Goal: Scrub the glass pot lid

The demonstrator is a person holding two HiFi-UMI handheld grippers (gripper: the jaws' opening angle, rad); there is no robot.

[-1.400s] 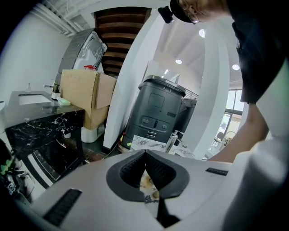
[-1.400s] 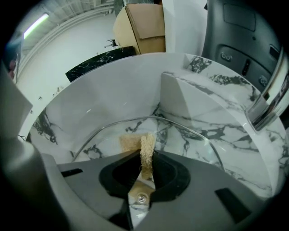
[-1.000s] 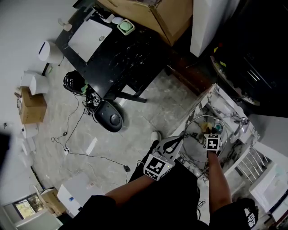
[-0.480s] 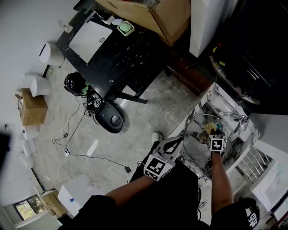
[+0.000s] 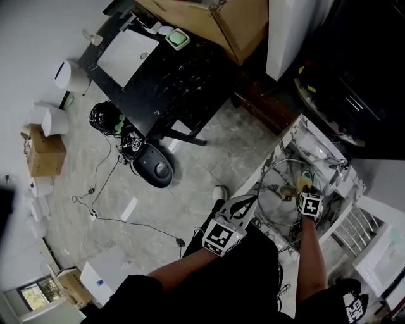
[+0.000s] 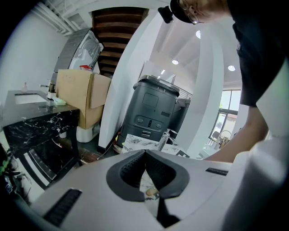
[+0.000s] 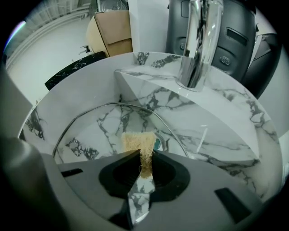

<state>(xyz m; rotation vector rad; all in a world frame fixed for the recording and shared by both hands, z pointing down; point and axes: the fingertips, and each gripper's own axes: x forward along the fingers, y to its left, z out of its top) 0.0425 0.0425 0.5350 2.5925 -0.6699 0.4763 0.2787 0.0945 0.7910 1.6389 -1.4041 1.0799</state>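
The glass pot lid (image 5: 273,204) (image 7: 97,128) lies in the marble sink (image 5: 283,147) (image 7: 216,117), its metal rim arcing across the basin. My right gripper (image 5: 296,193) (image 7: 143,159) is shut on a tan scrub pad (image 5: 288,192) (image 7: 137,140), which sticks out past the jaws and rests against the lid. A small teal piece (image 7: 157,144) shows just behind the pad. My left gripper (image 5: 254,196) (image 6: 145,154) hangs at the sink's near-left edge, beside the lid's rim. Its jaws are shut and nothing shows between them.
A chrome faucet (image 7: 196,45) stands at the sink's far side. A wire rack (image 5: 357,224) sits right of the sink. On the floor to the left are a black table (image 5: 164,69), a cardboard box (image 5: 215,19), a dark round device (image 5: 155,168) and loose cables.
My right gripper has slid to the right and slightly toward me across the lid, carrying the scrub pad. The left gripper has stayed in place.
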